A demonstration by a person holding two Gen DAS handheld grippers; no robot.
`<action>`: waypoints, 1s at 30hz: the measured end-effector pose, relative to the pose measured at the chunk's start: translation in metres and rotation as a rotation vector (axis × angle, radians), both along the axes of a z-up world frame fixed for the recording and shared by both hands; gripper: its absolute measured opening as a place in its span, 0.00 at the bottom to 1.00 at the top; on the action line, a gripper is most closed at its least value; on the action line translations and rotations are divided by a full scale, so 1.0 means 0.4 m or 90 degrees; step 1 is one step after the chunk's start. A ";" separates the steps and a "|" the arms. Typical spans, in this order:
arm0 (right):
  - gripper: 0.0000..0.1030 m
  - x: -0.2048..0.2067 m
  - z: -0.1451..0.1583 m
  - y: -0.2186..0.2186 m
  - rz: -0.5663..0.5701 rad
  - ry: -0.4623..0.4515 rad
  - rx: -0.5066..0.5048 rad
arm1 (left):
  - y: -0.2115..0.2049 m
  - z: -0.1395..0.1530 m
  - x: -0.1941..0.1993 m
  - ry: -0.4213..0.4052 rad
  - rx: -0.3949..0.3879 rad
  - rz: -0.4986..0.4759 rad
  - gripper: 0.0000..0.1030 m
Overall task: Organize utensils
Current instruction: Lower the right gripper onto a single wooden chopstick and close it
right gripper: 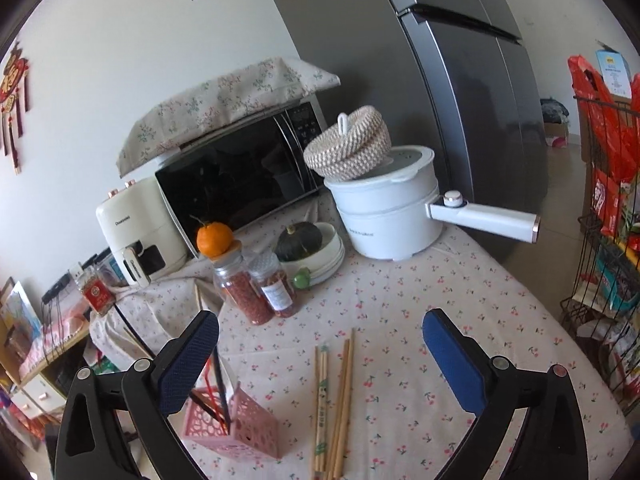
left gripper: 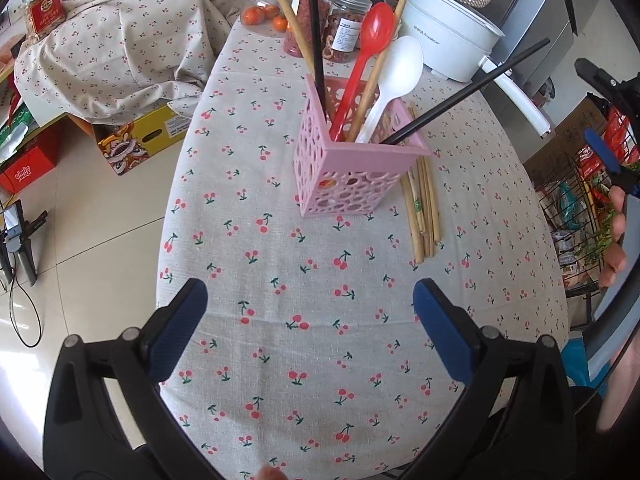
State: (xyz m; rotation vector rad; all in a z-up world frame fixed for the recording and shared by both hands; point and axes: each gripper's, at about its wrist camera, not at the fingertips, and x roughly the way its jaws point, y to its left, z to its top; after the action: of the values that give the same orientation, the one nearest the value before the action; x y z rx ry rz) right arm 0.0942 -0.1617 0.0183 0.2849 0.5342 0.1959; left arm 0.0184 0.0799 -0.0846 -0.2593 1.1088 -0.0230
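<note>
A pink perforated utensil holder (left gripper: 352,164) stands on the cherry-print tablecloth (left gripper: 280,272). It holds a red spoon (left gripper: 370,48), a white spoon (left gripper: 394,76), black chopsticks (left gripper: 468,94) and wooden chopsticks (left gripper: 290,20). Several wooden chopsticks (left gripper: 424,208) lie on the cloth just right of the holder. My left gripper (left gripper: 310,320) is open and empty, above the cloth in front of the holder. My right gripper (right gripper: 320,356) is open and empty, above the loose chopsticks (right gripper: 332,396), with the holder (right gripper: 236,428) at its lower left.
A white electric pot (right gripper: 388,212) with a long handle stands at the table's far side, beside jars (right gripper: 260,288), a bowl with a squash (right gripper: 316,248), a microwave (right gripper: 240,176) and an air fryer (right gripper: 136,228). A wire rack (right gripper: 608,240) stands at the right. Boxes (left gripper: 136,140) lie on the floor at the left.
</note>
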 end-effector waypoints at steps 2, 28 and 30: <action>1.00 0.039 -0.050 -0.011 0.014 0.062 0.000 | -0.007 -0.012 0.005 0.005 -0.006 0.001 0.99; 1.00 0.276 -0.437 0.088 0.046 0.383 -0.217 | -0.018 -0.066 0.035 0.040 0.015 0.014 0.99; 1.00 0.281 -0.441 0.088 0.042 0.383 -0.218 | -0.019 -0.067 0.035 0.040 0.016 0.013 0.99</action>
State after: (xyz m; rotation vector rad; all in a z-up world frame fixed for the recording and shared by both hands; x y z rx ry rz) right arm 0.2064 -0.1265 -0.1579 -0.0170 1.1589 0.0754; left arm 0.0323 0.0723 -0.1113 -0.2505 1.1684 0.0179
